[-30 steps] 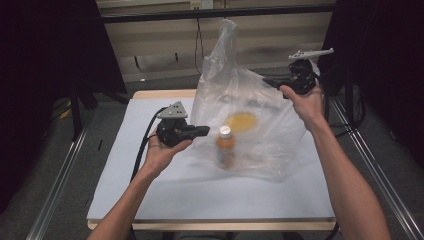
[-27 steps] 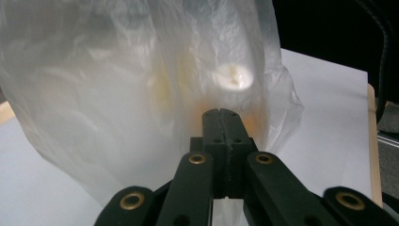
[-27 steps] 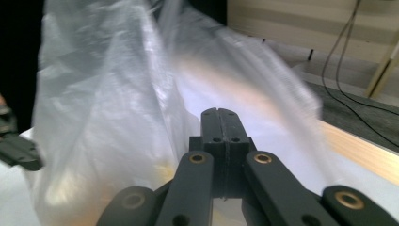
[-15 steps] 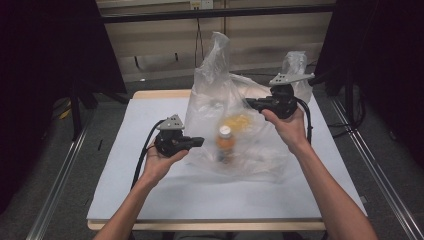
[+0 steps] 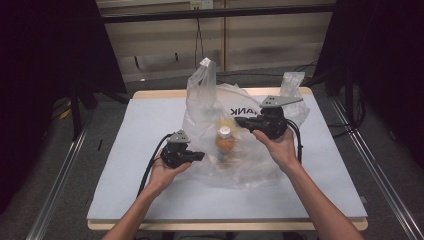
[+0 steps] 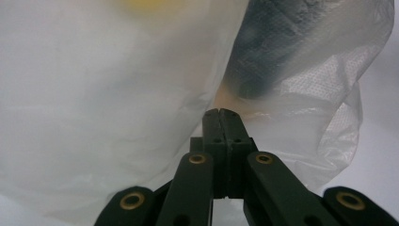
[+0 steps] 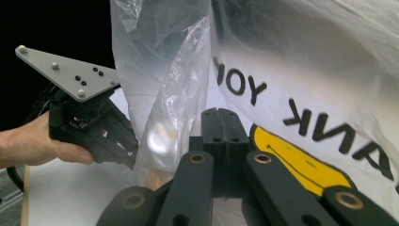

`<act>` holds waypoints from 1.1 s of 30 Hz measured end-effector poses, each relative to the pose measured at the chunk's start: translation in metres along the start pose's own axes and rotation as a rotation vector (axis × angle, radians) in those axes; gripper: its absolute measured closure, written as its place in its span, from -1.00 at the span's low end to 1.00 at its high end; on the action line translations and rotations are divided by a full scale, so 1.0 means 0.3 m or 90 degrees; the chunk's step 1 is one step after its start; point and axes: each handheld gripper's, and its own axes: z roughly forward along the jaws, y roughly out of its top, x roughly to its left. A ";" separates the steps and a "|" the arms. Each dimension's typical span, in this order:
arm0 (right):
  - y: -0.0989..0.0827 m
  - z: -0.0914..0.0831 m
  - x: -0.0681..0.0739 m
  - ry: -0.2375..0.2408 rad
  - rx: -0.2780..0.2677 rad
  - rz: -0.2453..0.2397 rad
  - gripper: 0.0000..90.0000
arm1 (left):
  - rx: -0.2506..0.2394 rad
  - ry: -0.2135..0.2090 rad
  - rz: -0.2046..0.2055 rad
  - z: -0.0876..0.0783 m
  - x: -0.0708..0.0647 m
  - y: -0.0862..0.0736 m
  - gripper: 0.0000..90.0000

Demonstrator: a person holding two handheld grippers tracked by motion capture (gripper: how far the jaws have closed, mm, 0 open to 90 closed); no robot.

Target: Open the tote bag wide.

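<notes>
A: What's hard to read from your end?

B: Mostly what's inside the plastic bag [image 5: 235, 135]. From the high view I see a bottle [image 5: 225, 142] w/ a white cap through the film, orange-ish below the cap, but the label's a blur. In my left gripper view there's just a yellow smear at the top and a dark lump behind the plastic; can't say what the lump is.

A: Tools?

B: Left gripper [image 5: 199, 156] is clenched; in its own view the jaws meet flat, right at the bag's film. Can't tell if any film is pinched btwn them. Right gripper [image 5: 239, 121] is clenched too, jaws together in its own view w/ the bag's printed side just behind the tips. Same doubt there: pinched film or only touching, I can't tell.

A: Where's the bag?

B: Mid-table [image 5: 125, 145], on the white top, standing slack btwn my two hands. One handle [image 5: 206, 67] sticks up; the other [image 5: 292, 80] pokes up behind my right gripper's grey plate. Print is cut off: reversed letters and part of a yellow shape.

A: Anything in the way?

B: The bag itself blocks most of both gripper views. In the right gripper view my left hand [image 7: 42, 141] shows at the left edge, its gripper at the bag's side. Dark curtains and a metal frame around the table.
</notes>
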 end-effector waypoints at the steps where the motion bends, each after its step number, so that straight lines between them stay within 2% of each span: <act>1: 0.000 0.000 0.000 0.000 0.000 0.000 1.00 | 0.004 -0.003 -0.003 0.003 0.001 -0.007 1.00; 3: -0.019 -0.003 0.005 0.002 0.002 0.003 1.00 | 0.006 -0.006 -0.006 0.007 0.006 -0.021 1.00; 4: -0.037 -0.009 0.007 -0.002 0.004 0.007 1.00 | 0.020 -0.003 -0.007 0.009 0.011 -0.033 1.00; 6: -0.046 -0.011 0.009 0.001 0.004 0.009 1.00 | 0.018 -0.005 -0.009 0.012 0.014 -0.041 1.00; 9: -0.080 -0.009 0.018 -0.002 0.021 0.007 1.00 | 0.027 -0.003 -0.016 0.008 0.020 -0.051 1.00; 11: -0.105 -0.004 0.026 -0.003 0.029 0.010 1.00 | 0.014 -0.011 -0.021 -0.001 0.020 -0.052 1.00; 14: -0.142 0.007 0.037 -0.003 0.040 0.008 1.00 | 0.016 0.000 -0.015 -0.014 0.019 -0.058 1.00; 19: -0.190 0.011 0.047 0.005 0.043 0.014 1.00 | 0.027 0.003 -0.032 0.000 0.030 -0.085 1.00; 22: -0.225 0.012 0.044 0.003 0.045 0.021 1.00 | 0.027 -0.004 -0.039 -0.005 0.027 -0.091 1.00; 24: -0.261 0.022 0.045 0.006 0.063 0.025 1.00 | 0.019 -0.009 -0.032 -0.022 0.012 -0.085 1.00; 28: -0.285 0.031 0.052 0.008 0.070 0.023 1.00 | -0.003 -0.011 -0.008 -0.079 -0.045 -0.077 1.00; 33: -0.264 0.026 0.067 0.010 0.055 0.020 1.00 | -0.057 -0.038 0.014 -0.140 -0.123 -0.052 1.00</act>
